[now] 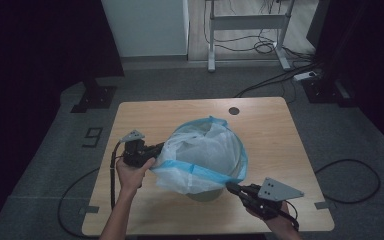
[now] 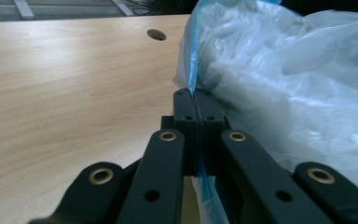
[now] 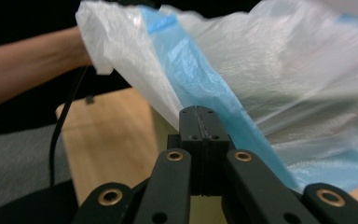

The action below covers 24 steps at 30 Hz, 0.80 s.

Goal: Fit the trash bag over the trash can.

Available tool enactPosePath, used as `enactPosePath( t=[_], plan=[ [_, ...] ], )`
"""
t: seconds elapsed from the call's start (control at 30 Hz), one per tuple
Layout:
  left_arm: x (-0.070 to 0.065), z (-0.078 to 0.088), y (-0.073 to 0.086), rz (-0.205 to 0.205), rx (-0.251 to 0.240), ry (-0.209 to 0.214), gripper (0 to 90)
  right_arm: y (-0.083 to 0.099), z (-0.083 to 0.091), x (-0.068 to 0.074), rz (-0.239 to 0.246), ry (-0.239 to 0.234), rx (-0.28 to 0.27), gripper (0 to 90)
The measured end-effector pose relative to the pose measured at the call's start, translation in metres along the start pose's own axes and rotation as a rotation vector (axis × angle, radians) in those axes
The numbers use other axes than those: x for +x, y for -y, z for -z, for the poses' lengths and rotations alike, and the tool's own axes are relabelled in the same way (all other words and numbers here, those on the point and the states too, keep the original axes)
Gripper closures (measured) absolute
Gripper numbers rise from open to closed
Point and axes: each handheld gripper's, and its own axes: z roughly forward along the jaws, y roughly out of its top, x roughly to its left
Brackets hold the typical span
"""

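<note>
Your left gripper [image 1: 156,149] is pressed together on the blue hem of the bag [image 1: 202,155], pinching it at the bag's left side; in the left gripper view the blue strip runs straight into the seam between the closed jaws. Your right gripper [image 1: 231,187] has its jaws pressed together too, at the near right edge of the bag, and the right gripper view shows the blue hem [image 3: 200,88] lying against them (whether film is actually caught between them I cannot tell). The bag sits mid-worktop [image 1: 145,112], draped over a bin [image 1: 207,194] whose pale base shows under the near edge, mouth facing up. The hem's stretched run lies between your two grippers, slanting from left and farther back to right and nearer you. The coming move likely turns on that line: the bin stands just behind it, so the hem must travel over the rim and down.
</note>
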Motion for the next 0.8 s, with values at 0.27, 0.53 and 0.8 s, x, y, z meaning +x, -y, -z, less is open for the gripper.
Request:
enactPosePath(
  t=[0.27,0.53,0.8],
  plan=[
    [0.002,-0.001,0.012,0.006,0.023,0.001,89.5,0.022,-0.019,0.005,0.019,-0.035,0.094,89.2],
    [0.014,-0.012,0.021,0.03,0.089,-0.023,89.4,0.044,-0.036,-0.007,0.002,-0.008,0.175,89.2],
    [0.018,-0.013,0.018,0.042,0.081,-0.024,88.8,0.05,-0.035,-0.016,0.0,0.02,0.19,89.2]
  ],
)
